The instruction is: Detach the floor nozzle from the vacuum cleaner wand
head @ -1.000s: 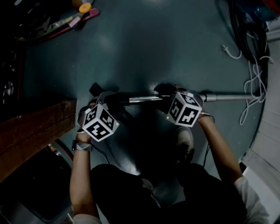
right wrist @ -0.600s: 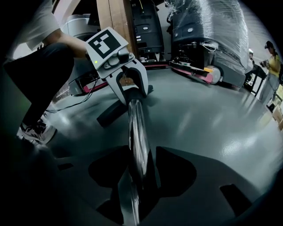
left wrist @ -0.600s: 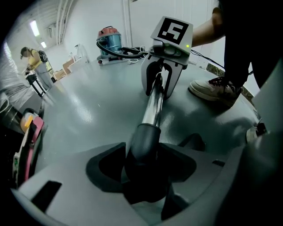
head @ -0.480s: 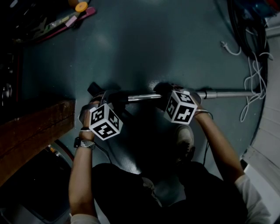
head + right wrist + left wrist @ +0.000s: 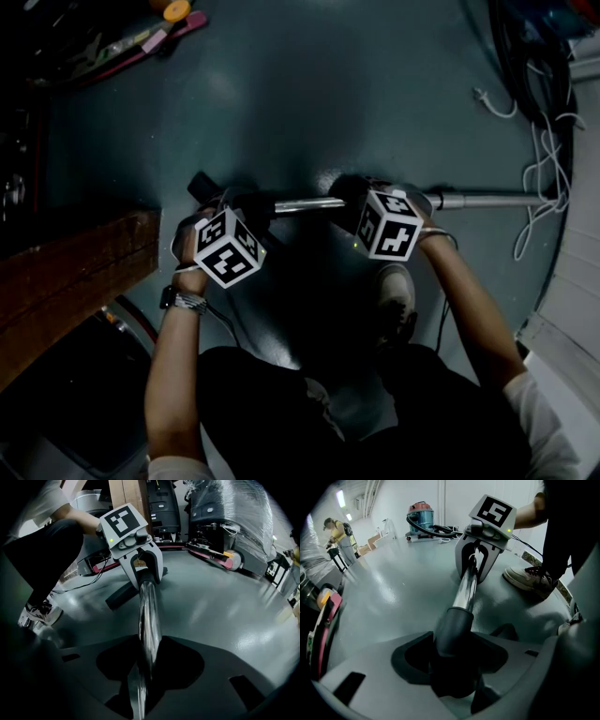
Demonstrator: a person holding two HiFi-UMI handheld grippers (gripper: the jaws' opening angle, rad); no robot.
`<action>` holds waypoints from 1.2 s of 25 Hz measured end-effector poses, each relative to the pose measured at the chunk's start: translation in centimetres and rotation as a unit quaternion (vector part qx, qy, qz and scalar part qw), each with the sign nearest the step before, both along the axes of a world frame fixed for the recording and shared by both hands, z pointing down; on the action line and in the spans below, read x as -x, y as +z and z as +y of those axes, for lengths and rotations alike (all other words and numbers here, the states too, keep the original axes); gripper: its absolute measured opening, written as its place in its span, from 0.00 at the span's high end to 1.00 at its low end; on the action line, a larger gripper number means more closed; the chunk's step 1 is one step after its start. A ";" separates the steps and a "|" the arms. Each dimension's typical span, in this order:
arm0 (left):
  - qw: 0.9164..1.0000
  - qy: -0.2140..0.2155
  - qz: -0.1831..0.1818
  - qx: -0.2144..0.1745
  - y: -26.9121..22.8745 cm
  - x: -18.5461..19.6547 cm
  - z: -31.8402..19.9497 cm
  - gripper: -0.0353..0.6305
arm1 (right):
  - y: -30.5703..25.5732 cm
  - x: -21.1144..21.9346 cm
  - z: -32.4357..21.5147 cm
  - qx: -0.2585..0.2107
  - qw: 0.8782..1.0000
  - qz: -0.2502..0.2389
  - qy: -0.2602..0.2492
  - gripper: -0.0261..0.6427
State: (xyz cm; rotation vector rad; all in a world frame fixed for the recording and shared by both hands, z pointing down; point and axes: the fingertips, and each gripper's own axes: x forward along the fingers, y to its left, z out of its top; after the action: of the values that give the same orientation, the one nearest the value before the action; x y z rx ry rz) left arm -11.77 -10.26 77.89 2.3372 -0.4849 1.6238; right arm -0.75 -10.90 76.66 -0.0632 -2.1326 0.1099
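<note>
The chrome wand (image 5: 305, 205) lies flat on the grey floor, running left to right. Its left end enters the dark collar (image 5: 454, 630) of the black floor nozzle (image 5: 201, 188), which also shows as a flat black bar, the nozzle (image 5: 118, 596). My left gripper (image 5: 234, 208) points steeply down, and my left gripper (image 5: 454, 667) is shut round that collar. Further right, my right gripper (image 5: 349, 199) straddles the wand (image 5: 149, 620). In its own view my right gripper (image 5: 143, 686) has its jaws closing, with the tube between them and touching both.
A wooden bench (image 5: 75, 272) stands close at the left. White cables (image 5: 544, 187) trail at the right, and tools (image 5: 141, 42) lie at the upper left. My shoe (image 5: 398, 291) is just below the wand. A canister vacuum (image 5: 421, 513) stands far behind.
The left gripper's cube has shifted slightly up toward the wand, and the right one has tilted a little. The wand and the nozzle lie where they were.
</note>
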 end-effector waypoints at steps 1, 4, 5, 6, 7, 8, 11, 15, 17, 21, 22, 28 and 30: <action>1.000 -0.004 -0.006 0.004 0.1 0.0 0.0 0.61 | 0.1 -0.1 0.0 0.000 1.000 0.003 -0.003 0.72; 1.000 -0.004 -0.022 0.007 0.2 0.0 0.1 0.61 | 0.2 -0.3 0.0 -0.006 1.000 0.013 -0.016 0.72; 1.000 -0.001 -0.021 0.006 0.1 0.0 0.2 0.61 | 0.1 -0.3 0.0 -0.007 1.000 0.013 -0.020 0.72; 1.000 0.001 -0.016 0.005 0.0 0.0 0.3 0.62 | 0.0 -0.3 0.1 -0.008 1.000 0.011 -0.023 0.72; 1.000 0.002 -0.011 0.004 -0.2 0.1 0.4 0.62 | -0.2 -0.3 0.2 -0.009 1.000 0.008 -0.026 0.72; 1.000 0.001 -0.006 0.002 -0.4 0.1 0.5 0.62 | -0.4 -0.3 0.2 -0.011 1.000 0.004 -0.027 0.72; 1.000 0.004 -0.007 -0.010 -1.3 0.2 0.3 0.62 | -0.9 -0.2 0.1 -0.019 1.000 -0.008 -0.024 0.72; 1.000 0.008 -0.014 -0.024 -2.1 0.1 0.2 0.62 | -1.7 -0.2 0.1 -0.022 0.999 -0.017 -0.023 0.72; 0.999 0.012 -0.019 -0.031 -2.3 0.1 0.3 0.62 | -1.9 -0.3 0.2 -0.023 0.999 -0.022 -0.021 0.72; 0.998 0.021 -0.030 -0.059 -3.1 0.2 0.1 0.62 | -2.3 -0.3 0.1 -0.035 0.999 -0.030 -0.012 0.72; 0.997 0.023 -0.033 -0.068 -3.4 0.2 -0.1 0.62 | -2.5 -0.3 0.0 -0.039 0.999 -0.032 -0.013 0.72; 0.993 0.031 -0.044 -0.105 -4.2 0.3 -0.5 0.62 | -3.1 -0.2 -0.3 -0.032 0.999 -0.037 -0.012 0.72; 0.992 0.032 -0.046 -0.113 -4.4 0.3 -0.7 0.62 | -3.2 -0.2 -0.4 -0.029 0.999 -0.038 -0.009 0.72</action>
State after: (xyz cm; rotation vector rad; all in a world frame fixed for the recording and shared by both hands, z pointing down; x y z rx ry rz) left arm -12.08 -10.96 73.54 2.4691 -0.6516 1.7966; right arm -0.52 -11.26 73.46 -0.0538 -2.2083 0.0350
